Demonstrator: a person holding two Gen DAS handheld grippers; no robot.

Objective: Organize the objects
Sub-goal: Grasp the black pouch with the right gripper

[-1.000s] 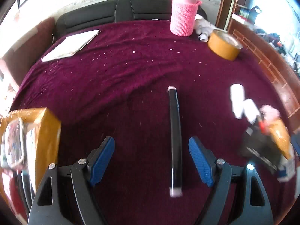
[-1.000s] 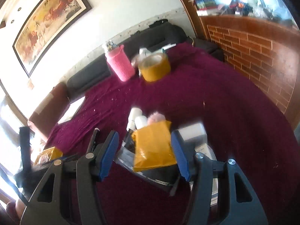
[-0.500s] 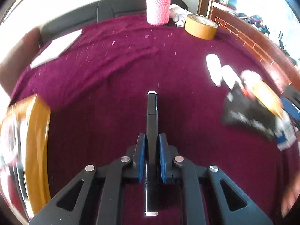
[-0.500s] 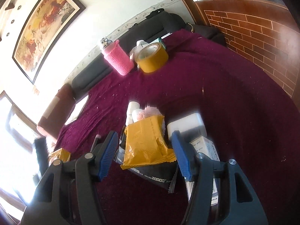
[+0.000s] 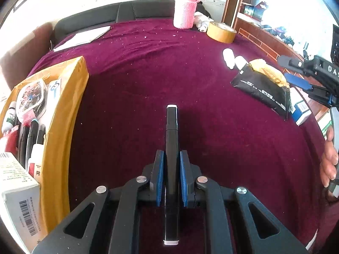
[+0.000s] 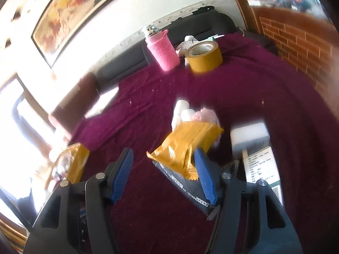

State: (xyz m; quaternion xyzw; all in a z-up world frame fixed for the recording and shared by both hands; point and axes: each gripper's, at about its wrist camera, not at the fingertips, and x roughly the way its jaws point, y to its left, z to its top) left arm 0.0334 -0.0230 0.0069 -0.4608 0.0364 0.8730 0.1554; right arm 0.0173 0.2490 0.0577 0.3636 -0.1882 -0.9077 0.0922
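My left gripper (image 5: 171,180) is clamped on a black pen (image 5: 171,139): both blue pads press its barrel at about mid-length, one white-tipped end sticking out ahead of the jaws and the other end running back between the gripper's arms toward the camera. The pen lies along the line of my fingers, over the maroon cloth (image 5: 148,74). To the left of these jaws sits a yellow box (image 5: 70,105), open on top and packed with small items: a round tin, dark pens, bottles; a white carton (image 5: 19,192) stands at its near corner. Ahead and to the right lies a black packet (image 5: 262,91) with a yellow pouch (image 5: 269,72) on top, and two white bottles (image 5: 232,58) just beyond them. Far ahead stand a pink knitted bottle (image 5: 185,13) and a roll of tape (image 5: 221,32). My right gripper (image 6: 164,170) stands about half open, with nothing pressed between its pads. Its right pad overlaps the yellow pouch in view; I cannot tell whether it touches. A white box (image 6: 250,134) sits right of these jaws.
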